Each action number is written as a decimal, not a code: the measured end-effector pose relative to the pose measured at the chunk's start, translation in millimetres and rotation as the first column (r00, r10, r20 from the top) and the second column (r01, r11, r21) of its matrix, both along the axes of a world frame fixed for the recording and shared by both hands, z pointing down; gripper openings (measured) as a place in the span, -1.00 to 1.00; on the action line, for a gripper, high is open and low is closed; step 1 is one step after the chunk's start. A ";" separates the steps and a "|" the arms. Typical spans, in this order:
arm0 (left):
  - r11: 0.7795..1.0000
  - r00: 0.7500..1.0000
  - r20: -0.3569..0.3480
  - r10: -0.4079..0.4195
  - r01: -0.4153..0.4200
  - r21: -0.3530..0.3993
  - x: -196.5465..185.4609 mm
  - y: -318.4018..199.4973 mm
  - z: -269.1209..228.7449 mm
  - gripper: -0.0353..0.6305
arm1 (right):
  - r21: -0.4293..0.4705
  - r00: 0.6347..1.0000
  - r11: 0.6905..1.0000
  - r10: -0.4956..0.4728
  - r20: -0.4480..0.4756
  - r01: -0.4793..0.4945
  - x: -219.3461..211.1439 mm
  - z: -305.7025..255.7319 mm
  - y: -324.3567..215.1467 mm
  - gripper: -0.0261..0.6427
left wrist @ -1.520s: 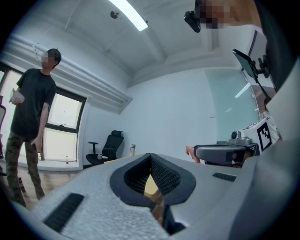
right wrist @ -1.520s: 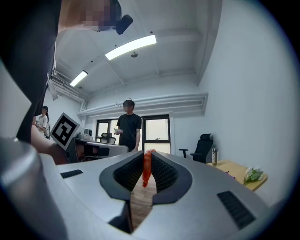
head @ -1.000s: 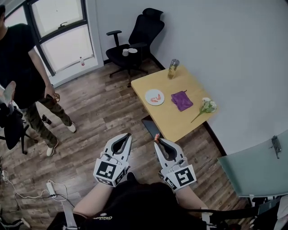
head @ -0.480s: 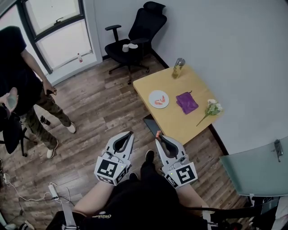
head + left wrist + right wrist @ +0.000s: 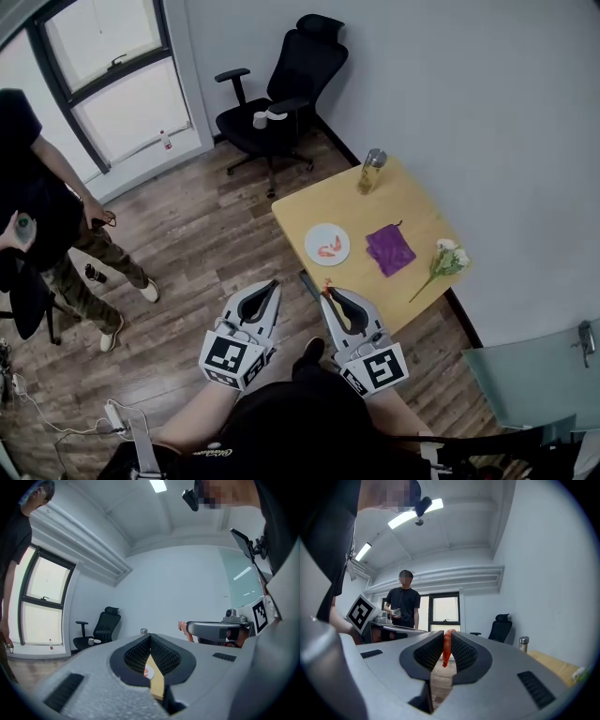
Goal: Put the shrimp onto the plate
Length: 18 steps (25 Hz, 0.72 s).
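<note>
An orange shrimp (image 5: pixel 447 648) is pinched upright between the jaws of my right gripper (image 5: pixel 447 641); in the head view its tip (image 5: pixel 326 284) pokes out at the front of that gripper (image 5: pixel 325 292), which hangs just short of the wooden table's near corner. A white plate (image 5: pixel 321 252) with two shrimp (image 5: pixel 330 247) on it lies on the table (image 5: pixel 375 272), ahead of the right gripper. My left gripper (image 5: pixel 273 286) is beside it over the floor, shut and holding nothing; through its jaws (image 5: pixel 151 637) I glimpse the plate (image 5: pixel 147 671).
On the table are a purple cloth (image 5: pixel 391 248), a white flower (image 5: pixel 444 262) and a glass bottle (image 5: pixel 372 171). A black office chair (image 5: pixel 285 90) stands beyond it. A person in black (image 5: pixel 42 216) stands at the left by the window.
The table and plate have drawn closer in the head view as I walked toward them. Both grippers keep their pose, the shrimp still held in the right one.
</note>
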<state>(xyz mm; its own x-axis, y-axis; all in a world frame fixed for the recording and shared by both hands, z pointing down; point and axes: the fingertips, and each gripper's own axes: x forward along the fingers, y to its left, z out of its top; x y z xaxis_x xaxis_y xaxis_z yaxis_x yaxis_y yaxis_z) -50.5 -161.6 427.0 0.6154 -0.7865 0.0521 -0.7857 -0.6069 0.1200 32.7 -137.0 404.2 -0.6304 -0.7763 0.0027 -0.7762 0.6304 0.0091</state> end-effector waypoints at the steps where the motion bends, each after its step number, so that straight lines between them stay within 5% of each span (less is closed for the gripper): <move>1: 1.000 1.000 0.006 0.000 0.000 0.002 7.9 -13.0 -2.6 -0.89 | -0.001 1.000 1.000 -0.001 0.005 0.001 7.3 -1.3 -11.8 -0.78; 6: 1.000 0.997 0.072 0.018 -0.018 0.010 48.4 -66.8 -7.7 -0.89 | -0.005 0.999 1.000 -0.005 0.046 0.005 42.9 -7.1 -63.9 -0.78; 18: 0.999 0.998 0.039 0.039 -0.038 -0.008 72.7 -134.1 -13.1 -0.89 | -0.022 0.998 0.999 0.036 0.057 -0.035 67.5 -10.1 -133.8 -0.78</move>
<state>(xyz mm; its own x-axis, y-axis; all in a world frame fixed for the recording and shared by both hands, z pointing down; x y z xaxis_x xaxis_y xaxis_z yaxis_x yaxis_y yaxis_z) 22.1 -295.7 413.9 0.6426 -0.7617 0.0827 -0.7660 -0.6360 0.0939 100.2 -270.8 394.2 -0.6020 -0.7983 -0.0164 -0.7969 0.6020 -0.0494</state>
